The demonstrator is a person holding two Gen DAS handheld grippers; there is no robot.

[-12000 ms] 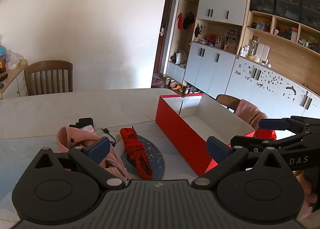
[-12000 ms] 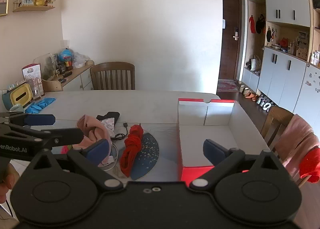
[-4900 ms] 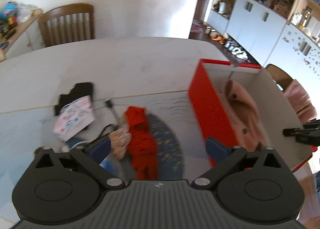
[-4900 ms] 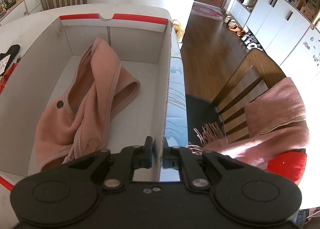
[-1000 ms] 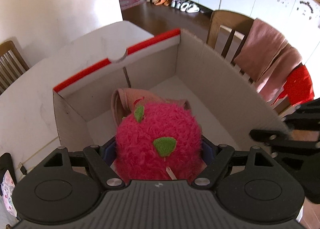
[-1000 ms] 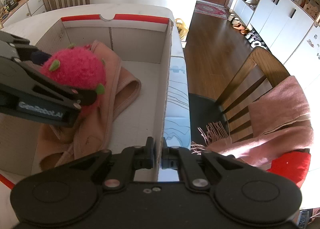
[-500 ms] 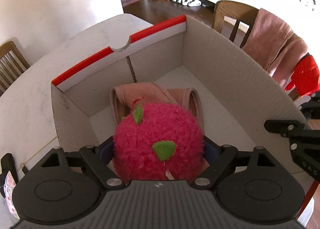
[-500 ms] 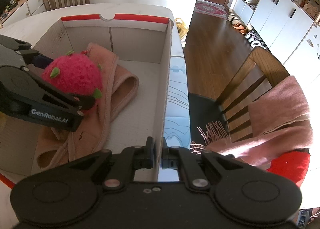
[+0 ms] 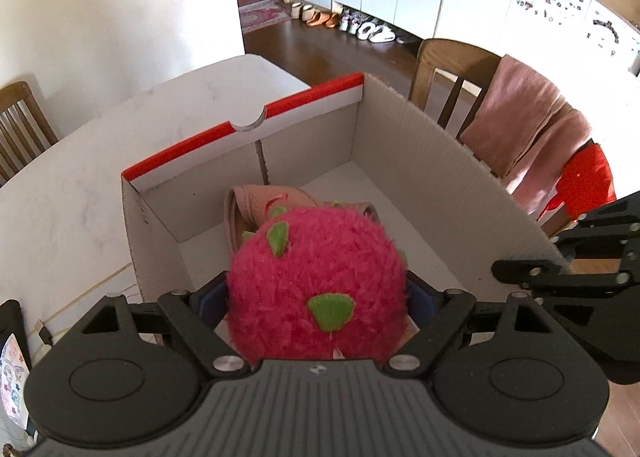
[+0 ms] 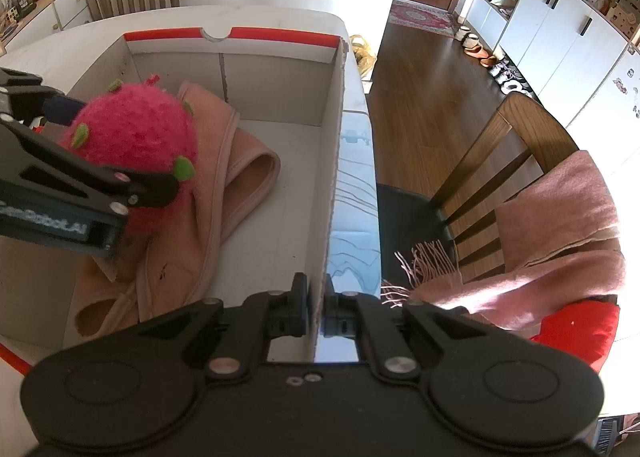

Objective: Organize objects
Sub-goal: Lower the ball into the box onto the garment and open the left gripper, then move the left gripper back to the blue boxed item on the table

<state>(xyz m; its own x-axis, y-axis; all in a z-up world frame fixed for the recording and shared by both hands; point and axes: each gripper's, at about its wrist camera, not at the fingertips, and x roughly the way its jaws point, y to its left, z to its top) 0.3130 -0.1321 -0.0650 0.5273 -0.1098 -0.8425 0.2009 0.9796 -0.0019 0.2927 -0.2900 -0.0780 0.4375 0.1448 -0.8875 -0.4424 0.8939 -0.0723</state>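
Table [image 9: 88, 161]: white, marble-look top with a rounded corner, partly sunlit. A glossy patterned strip of its surface [image 10: 356, 193] shows along the box's right side, by the table edge.

Lying directly on it:
- Cardboard box [image 9: 452, 161], open-topped, red outside with a red top rim and pale inner walls; a half-round notch sits in the far rim. It stands near the table's right edge.
- Thin cable [image 9: 72, 309], on the tabletop just left of the box.
- Black item [image 9: 10, 317] at the left edge of the left wrist view, kind unclear.
- Printed pouch or card [image 9: 10, 381], with a pale cartoon pattern, just below the black item.
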